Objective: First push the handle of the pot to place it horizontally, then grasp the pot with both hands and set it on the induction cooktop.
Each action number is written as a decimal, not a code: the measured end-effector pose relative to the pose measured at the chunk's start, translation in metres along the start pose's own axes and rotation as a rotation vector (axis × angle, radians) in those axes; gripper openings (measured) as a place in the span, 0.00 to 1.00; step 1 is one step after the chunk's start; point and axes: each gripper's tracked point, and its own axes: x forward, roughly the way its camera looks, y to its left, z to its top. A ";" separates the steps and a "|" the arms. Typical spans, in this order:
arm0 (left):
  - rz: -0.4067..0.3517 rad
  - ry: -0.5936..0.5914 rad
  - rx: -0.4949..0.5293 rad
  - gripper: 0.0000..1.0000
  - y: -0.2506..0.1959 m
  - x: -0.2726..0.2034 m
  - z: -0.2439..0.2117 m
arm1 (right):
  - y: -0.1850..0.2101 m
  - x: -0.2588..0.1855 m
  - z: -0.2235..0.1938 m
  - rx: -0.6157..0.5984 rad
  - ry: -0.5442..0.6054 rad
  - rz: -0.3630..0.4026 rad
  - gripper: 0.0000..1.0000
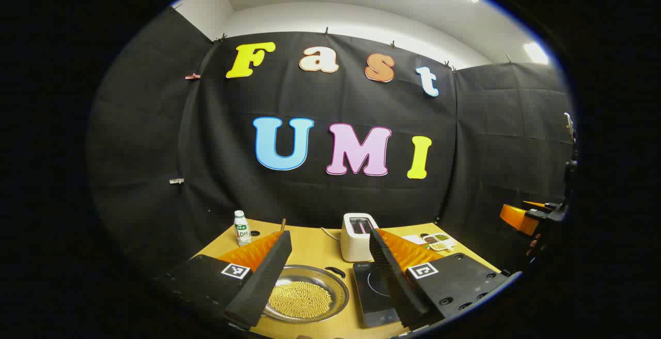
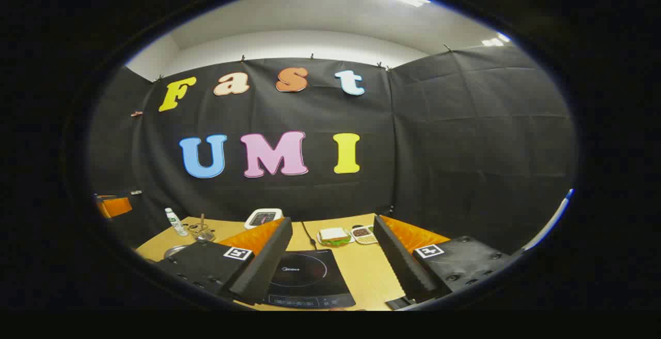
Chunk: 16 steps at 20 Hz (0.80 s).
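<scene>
In the left gripper view we see the left claw [image 1: 330, 272] at the bottom of the frame, with its two fingers spread wide apart and nothing held between them. Between the fingers, in the lower centre, lies the pot [image 1: 305, 293], a shallow metal pan filled with small yellow grains; it rests on the wooden table [image 1: 315, 248]. One dark handle [image 1: 335, 272] of the pot shows at its upper right rim. Just to the right of the pot lies the induction cooktop [image 1: 373, 292], a flat black slab, partly hidden behind the right finger. The pot is beside the cooktop, not on it.

Further back on the table, near the centre of the frame, stands a white toaster [image 1: 357, 235]. At the left of it stands a small white bottle [image 1: 241, 228]. At the right, behind the finger, we see a tray of small dishes [image 1: 438, 241]. At the far right edge of the frame, another gripper [image 1: 532, 216] with orange parts hangs above the table level; we cannot tell its state from here.

In the right gripper view the right claw [image 2: 333, 266] is also wide open and holds nothing. The induction cooktop [image 2: 304, 279] lies in the lower centre between its fingers, with its top bare. A sandwich plate [image 2: 334, 236] sits behind it.
</scene>
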 end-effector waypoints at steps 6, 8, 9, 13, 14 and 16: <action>0.036 0.005 0.020 0.95 0.016 -0.004 0.001 | 0.014 0.000 0.005 -0.018 -0.007 0.030 0.98; 0.039 0.011 0.028 0.95 0.017 -0.002 0.001 | 0.017 0.000 0.007 -0.008 -0.005 0.036 0.98; 0.037 0.012 0.029 0.95 0.017 -0.002 0.001 | 0.019 -0.001 0.007 -0.007 -0.004 0.039 0.98; 0.022 0.021 0.012 0.95 0.014 0.000 -0.003 | 0.018 -0.002 0.003 0.002 0.014 0.036 0.98; 0.017 0.026 0.009 0.93 0.013 0.001 -0.005 | 0.017 -0.003 0.003 0.005 0.016 0.033 0.98; 0.016 0.033 0.008 0.95 0.014 0.001 -0.008 | 0.015 -0.005 0.003 0.002 0.015 0.026 0.98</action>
